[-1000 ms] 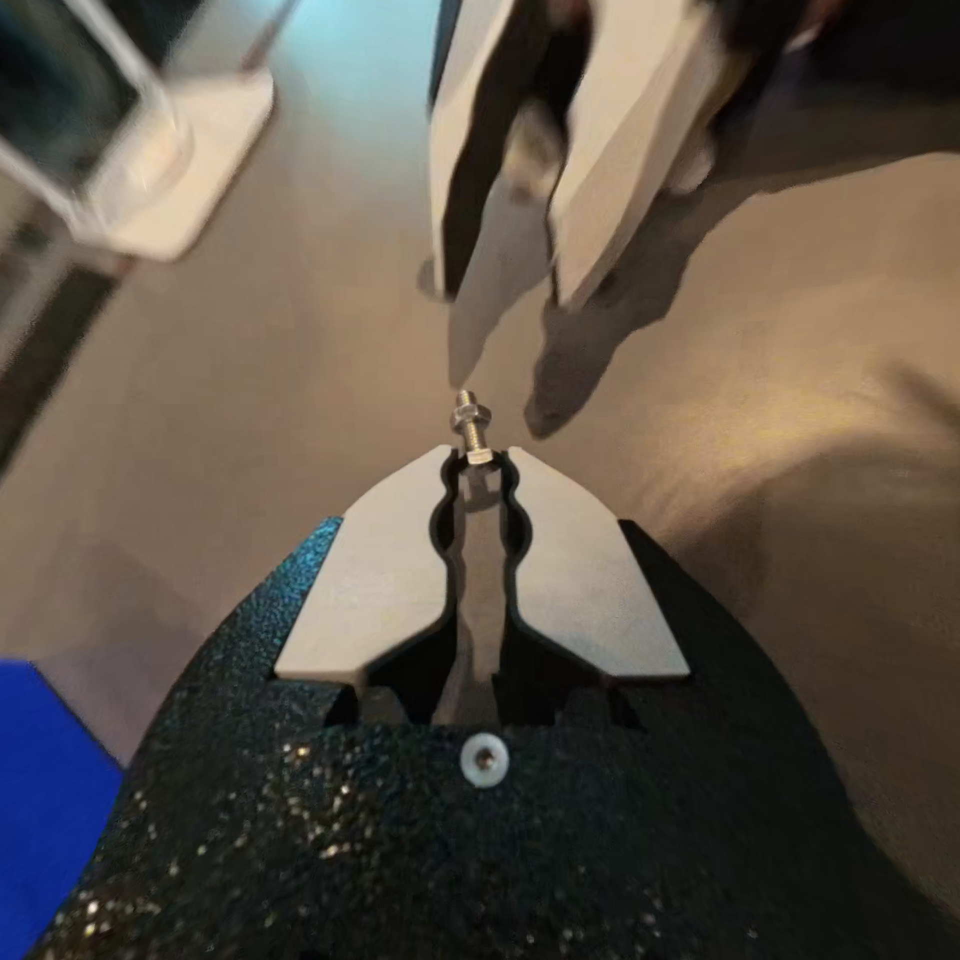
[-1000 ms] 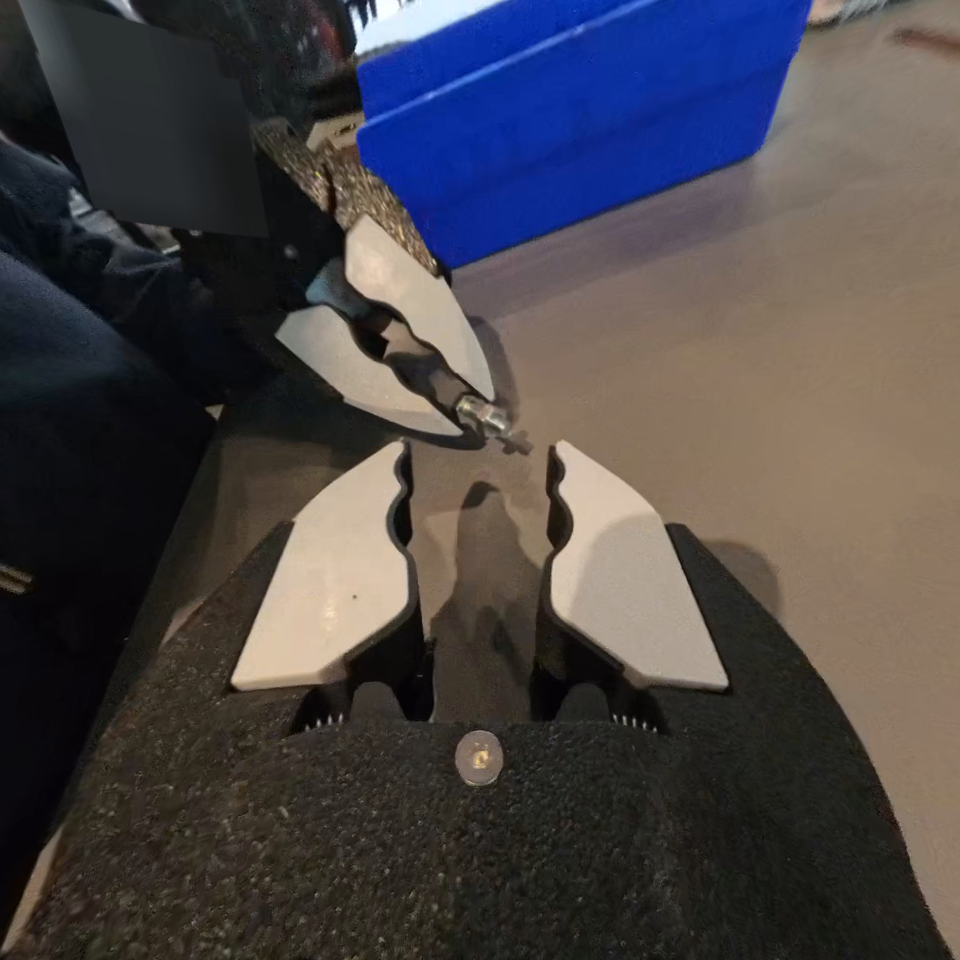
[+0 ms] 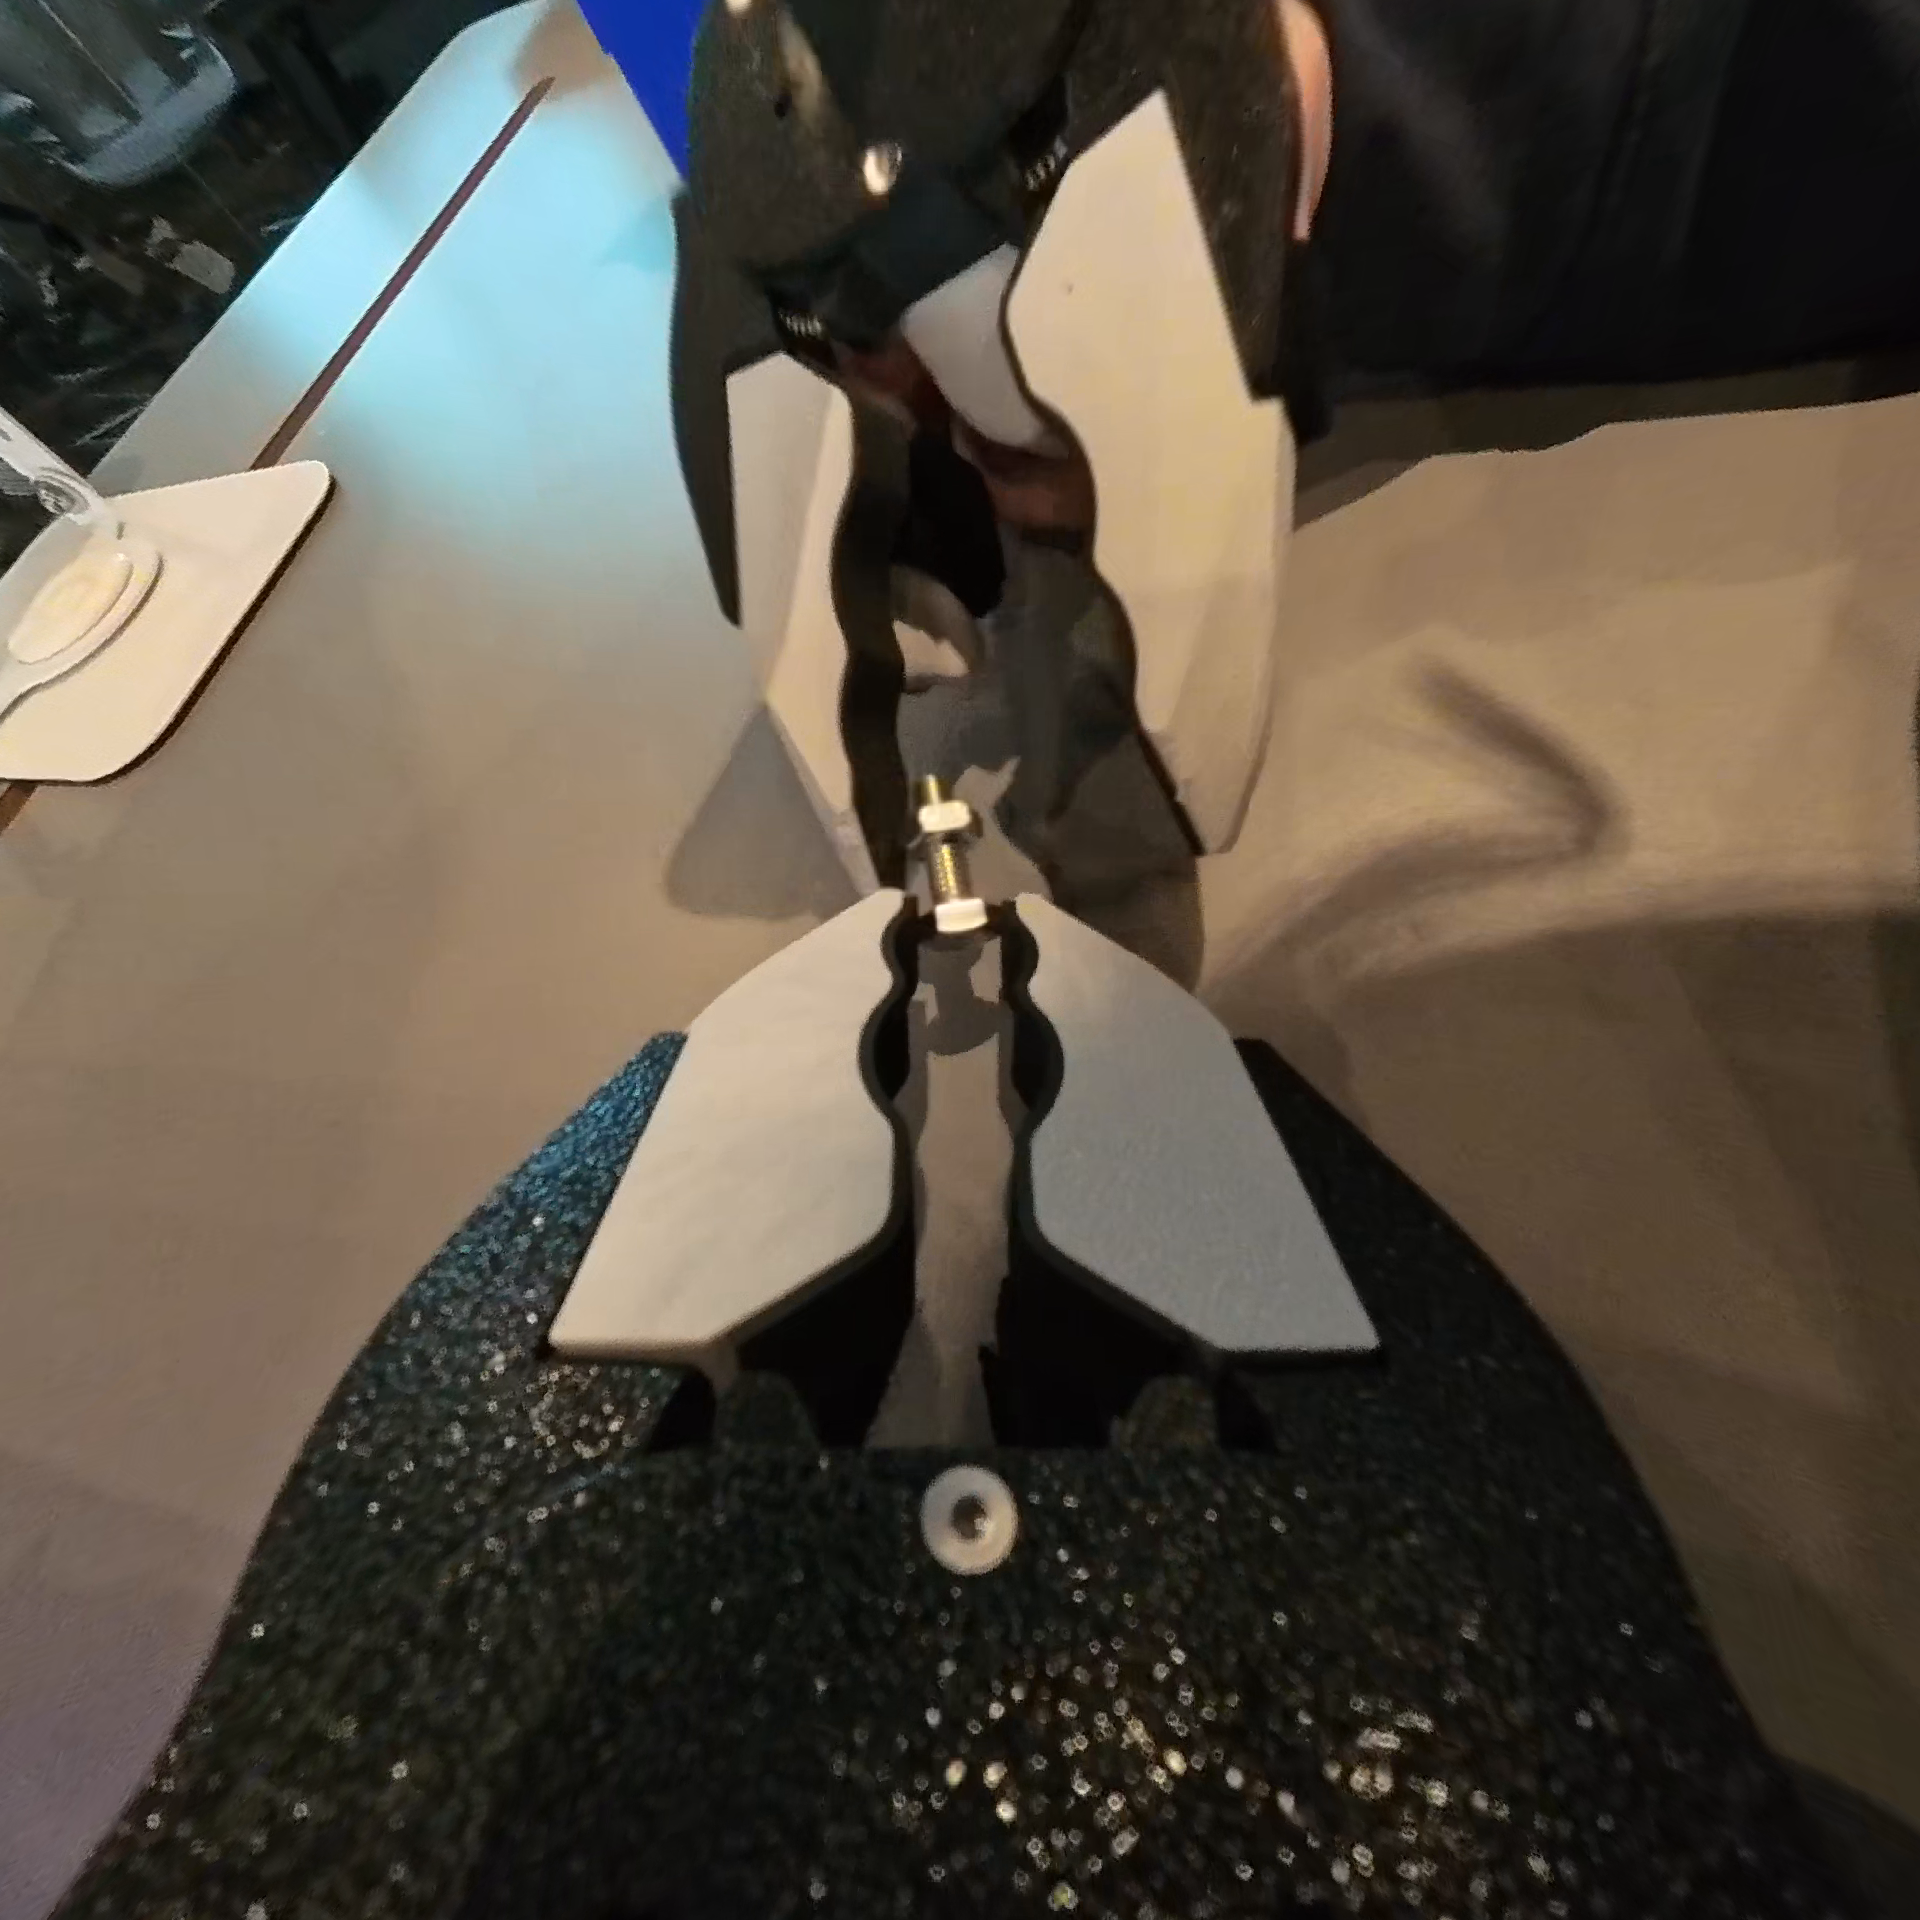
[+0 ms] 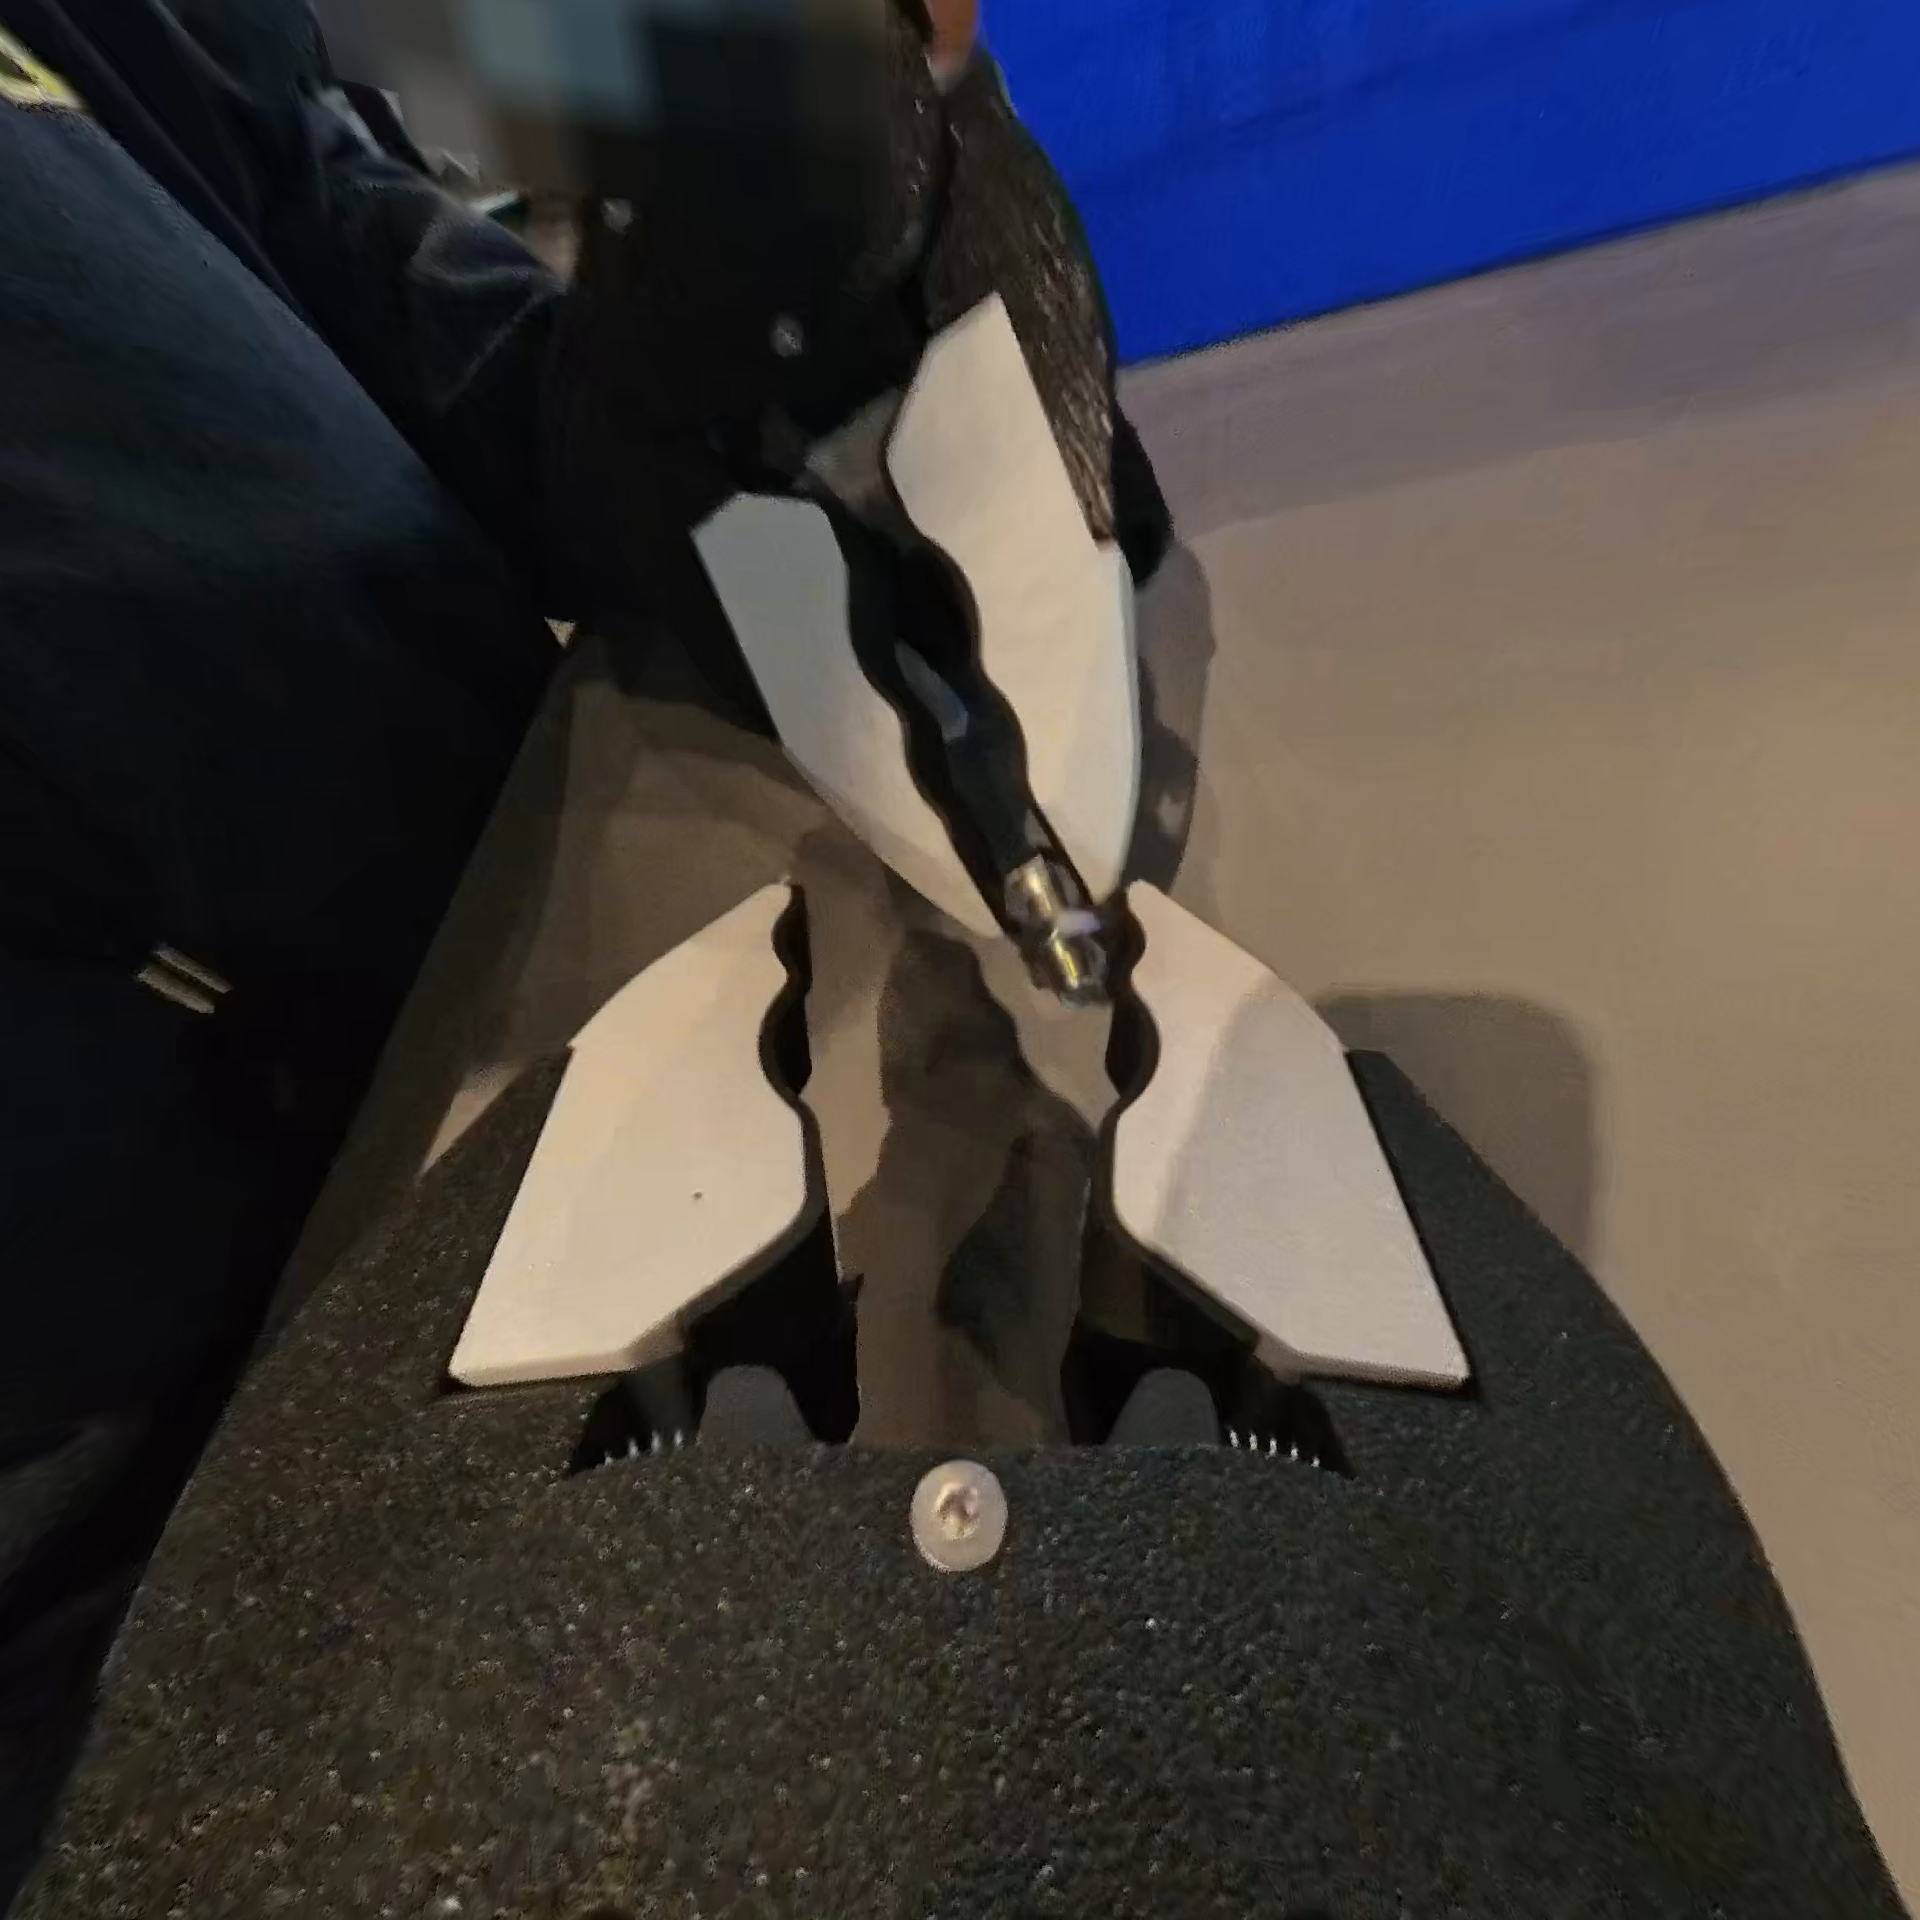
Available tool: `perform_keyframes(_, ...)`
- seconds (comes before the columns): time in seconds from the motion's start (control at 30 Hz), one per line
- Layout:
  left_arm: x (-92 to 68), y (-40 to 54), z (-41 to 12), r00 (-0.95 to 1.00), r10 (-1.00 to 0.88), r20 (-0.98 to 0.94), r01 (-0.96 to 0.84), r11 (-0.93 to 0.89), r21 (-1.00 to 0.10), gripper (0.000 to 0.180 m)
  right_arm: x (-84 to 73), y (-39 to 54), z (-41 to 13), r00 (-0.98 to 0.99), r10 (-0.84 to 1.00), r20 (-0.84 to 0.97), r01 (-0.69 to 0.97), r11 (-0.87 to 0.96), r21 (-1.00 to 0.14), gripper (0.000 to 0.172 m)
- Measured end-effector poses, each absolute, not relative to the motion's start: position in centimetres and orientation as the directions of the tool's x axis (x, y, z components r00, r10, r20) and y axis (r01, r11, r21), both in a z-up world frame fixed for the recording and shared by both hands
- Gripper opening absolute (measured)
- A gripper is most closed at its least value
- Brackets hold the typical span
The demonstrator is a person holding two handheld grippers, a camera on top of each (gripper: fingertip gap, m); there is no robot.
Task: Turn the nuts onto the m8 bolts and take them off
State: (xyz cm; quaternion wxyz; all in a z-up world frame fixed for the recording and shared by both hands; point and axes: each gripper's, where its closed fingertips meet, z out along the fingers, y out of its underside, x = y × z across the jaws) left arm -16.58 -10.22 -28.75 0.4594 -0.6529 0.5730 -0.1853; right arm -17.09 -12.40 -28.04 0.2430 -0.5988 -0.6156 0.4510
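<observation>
We're clamping the bolt [image 3: 945,868] by its head in our left hand-held gripper [image 3: 958,914], nut [image 3: 940,821] sitting near the threaded tip. Our right hand-held gripper [image 4: 961,904] is gaping wide around that nut, not pinching yet, above the bench [image 3: 416,831]. The turning is yet to come.

bare table [image 3: 436,831] leftward, blue bin [image 4: 1455,156] beyond, sleeve [image 4: 208,623] crowding left

I am finding nothing readable here; no lettering, numbers or signs are showing on anything I am viewing.
</observation>
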Motion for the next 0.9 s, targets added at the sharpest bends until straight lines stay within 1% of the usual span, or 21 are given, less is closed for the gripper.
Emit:
perform_keyframes(0.03, -16.5, -10.3, -28.7, 0.27, -0.919, -0.286, -0.574, 0.084, -0.814, 0.014, -17.2, -12.6, -27.6, -0.181, 0.961, -0.208, 0.494, -0.094, -0.864, 0.058)
perform_keyframes(0.1, -16.5, -10.4, -28.3, 0.271, -0.922, -0.276, -0.549, 0.088, -0.831, 0.014, -16.9, -12.4, -27.2, -0.201, 0.969, -0.146, 0.467, -0.036, -0.883, 0.059)
perform_keyframes(0.13, -16.5, -10.4, -28.2, 0.275, -0.923, -0.269, -0.544, 0.081, -0.835, 0.014, -16.8, -12.3, -27.0, -0.202, 0.968, -0.151, 0.454, -0.044, -0.89, 0.057)
perform_keyframes(0.17, -16.5, -10.3, -28.3, 0.279, -0.923, -0.267, -0.549, 0.075, -0.833, 0.014, -16.7, -12.5, -26.6, -0.223, 0.958, -0.181, 0.435, -0.069, -0.898, 0.047)
perform_keyframes(0.2, -16.5, -10.3, -28.4, 0.274, -0.924, -0.267, -0.555, 0.075, -0.829, 0.014, -16.8, -12.1, -26.3, -0.204, 0.956, -0.209, 0.42, -0.108, -0.901, 0.048)
perform_keyframes(0.23, -16.5, -10.4, -28.5, 0.269, -0.923, -0.274, -0.558, 0.083, -0.826, 0.014, -16.6, -11.4, -26.6, -0.163, 0.96, -0.228, 0.438, -0.136, -0.888, 0.049)
perform_keyframes(0.3, -16.5, -10.5, -28.4, 0.263, -0.924, -0.278, -0.557, 0.091, -0.826, 0.014, -15.9, -10.9, -28.4, -0.105, 0.96, -0.259, 0.534, -0.166, -0.829, 0.052)
perform_keyframes(0.37, -16.5, -10.5, -28.4, 0.265, -0.925, -0.273, -0.555, 0.085, -0.827, 0.014, -16.0, -11.5, -28.8, -0.127, 0.947, -0.295, 0.559, -0.177, -0.81, 0.051)
perform_keyframes(0.4, -16.5, -10.5, -28.4, 0.265, -0.925, -0.272, -0.556, 0.085, -0.827, 0.014, -16.3, -11.9, -28.2, -0.159, 0.941, -0.299, 0.534, -0.173, -0.828, 0.049)
perform_keyframes(0.47, -16.4, -10.6, -28.4, 0.258, -0.926, -0.275, -0.555, 0.09, -0.827, 0.014, -16.7, -12.2, -26.8, -0.201, 0.949, -0.243, 0.457, -0.129, -0.88, 0.053)
perform_keyframes(0.5, -16.5, -10.5, -28.4, 0.262, -0.925, -0.275, -0.555, 0.088, -0.827, 0.014, -16.6, -12.9, -25.9, -0.26, 0.94, -0.219, 0.408, -0.099, -0.908, 0.042)
perform_keyframes(0.53, -16.5, -10.5, -28.5, 0.265, -0.926, -0.271, -0.558, 0.082, -0.826, 0.014, -16.6, -13.2, -24.8, -0.283, 0.935, -0.214, 0.346, -0.109, -0.932, 0.042)
perform_keyframes(0.57, -16.5, -10.5, -28.5, 0.265, -0.926, -0.27, -0.558, 0.081, -0.826, 0.014, -16.6, -12.7, -24.3, -0.263, 0.94, -0.219, 0.321, -0.128, -0.938, 0.041)
perform_keyframes(0.67, -16.5, -10.5, -28.3, 0.267, -0.926, -0.268, -0.545, 0.084, -0.834, 0.014, -15.7, -10.9, -26.2, -0.146, 0.952, -0.269, 0.428, -0.184, -0.885, 0.046)
perform_keyframes(0.8, -16.5, -10.5, -28.3, 0.266, -0.926, -0.268, -0.548, 0.084, -0.832, 0.014, -15.8, -11.2, -27.6, -0.136, 0.945, -0.296, 0.502, -0.192, -0.843, 0.046)
perform_keyframes(0.87, -16.4, -10.5, -28.5, 0.258, -0.928, -0.269, -0.558, 0.084, -0.825, 0.014, -16.2, -12.0, -27.1, -0.184, 0.942, -0.281, 0.481, -0.163, -0.861, 0.047)
perform_keyframes(0.9, -16.4, -10.5, -28.6, 0.257, -0.927, -0.274, -0.565, 0.085, -0.821, 0.014, -16.4, -12.9, -25.8, -0.259, 0.93, -0.261, 0.419, -0.135, -0.898, 0.04)
